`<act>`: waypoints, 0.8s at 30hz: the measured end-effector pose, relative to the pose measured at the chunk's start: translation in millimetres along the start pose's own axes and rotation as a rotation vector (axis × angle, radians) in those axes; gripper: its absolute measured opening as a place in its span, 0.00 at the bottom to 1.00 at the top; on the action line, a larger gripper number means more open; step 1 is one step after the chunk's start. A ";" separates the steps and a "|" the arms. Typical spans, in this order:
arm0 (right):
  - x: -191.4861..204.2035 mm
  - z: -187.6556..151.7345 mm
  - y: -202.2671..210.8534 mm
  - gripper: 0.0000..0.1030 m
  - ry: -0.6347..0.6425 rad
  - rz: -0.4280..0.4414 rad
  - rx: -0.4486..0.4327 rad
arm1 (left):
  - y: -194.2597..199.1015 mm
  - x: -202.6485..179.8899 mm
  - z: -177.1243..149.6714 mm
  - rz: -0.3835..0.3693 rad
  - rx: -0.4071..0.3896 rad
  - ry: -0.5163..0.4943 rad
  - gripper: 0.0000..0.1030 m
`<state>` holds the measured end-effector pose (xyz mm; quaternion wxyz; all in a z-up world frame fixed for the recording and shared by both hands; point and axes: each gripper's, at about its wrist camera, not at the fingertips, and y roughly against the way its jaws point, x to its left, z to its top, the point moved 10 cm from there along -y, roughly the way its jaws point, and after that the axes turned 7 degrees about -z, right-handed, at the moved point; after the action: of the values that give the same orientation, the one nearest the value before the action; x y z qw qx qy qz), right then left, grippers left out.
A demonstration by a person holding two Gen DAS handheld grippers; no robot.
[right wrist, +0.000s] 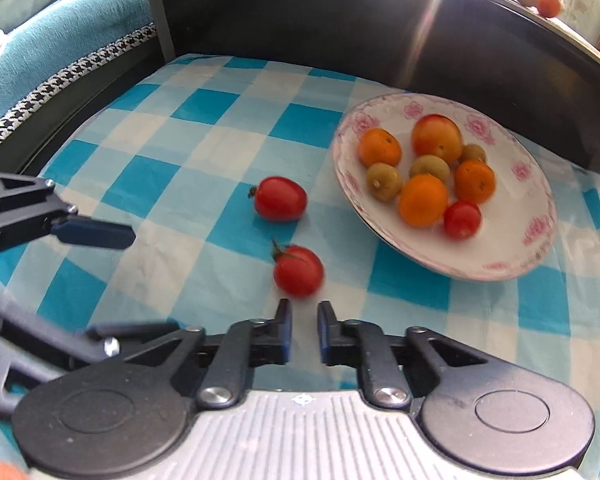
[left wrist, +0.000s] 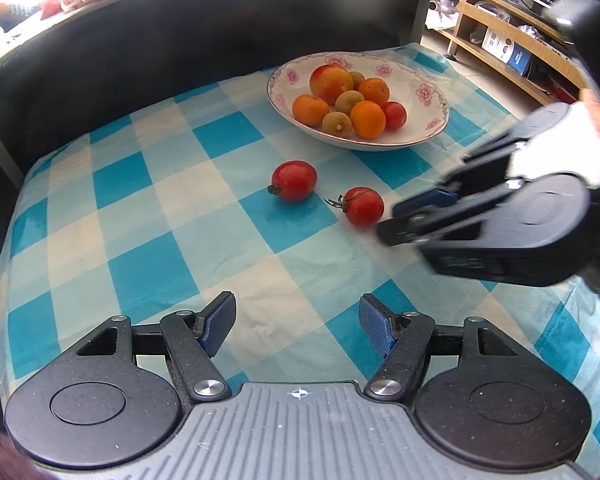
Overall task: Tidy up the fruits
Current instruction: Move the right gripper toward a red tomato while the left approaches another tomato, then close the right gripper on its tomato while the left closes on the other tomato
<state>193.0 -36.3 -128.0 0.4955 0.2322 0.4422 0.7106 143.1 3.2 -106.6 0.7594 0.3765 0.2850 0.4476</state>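
Now two tomatoes lie loose on the checked cloth (left wrist: 160, 240) over the table: the stemmed tomato (right wrist: 298, 271) sits just ahead of the right hand-held gripper (right wrist: 304, 332), whose jaws are nearly together w/ a narrow gap and nothing between; the other tomato (right wrist: 280, 199) is at 12 o'clock from it. Plate (left wrist: 428, 136) w/ oranges, green fruits, a peach-like fruit & one tomato sits at 2 o'clock from them. Left hand-held gripper (left wrist: 298, 322) hangs wide apart, empty, over the cloth, well apart from the fruit.
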 end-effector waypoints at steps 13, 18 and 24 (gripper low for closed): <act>-2.3 10.1 3.4 0.41 0.027 0.032 -0.049 | -5.8 0.3 0.1 0.003 0.014 0.000 0.72; 9.3 24.7 -11.1 0.45 0.097 0.025 -0.044 | -4.5 2.2 1.6 -0.003 0.008 0.010 0.72; 7.4 21.0 -17.8 0.30 0.055 0.027 -0.039 | -3.5 3.5 8.0 -0.008 -0.015 0.006 0.72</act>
<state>215.0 -19.2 -133.6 0.4780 0.2090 0.4385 0.7319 152.4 2.7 -105.4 0.7632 0.3680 0.2855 0.4478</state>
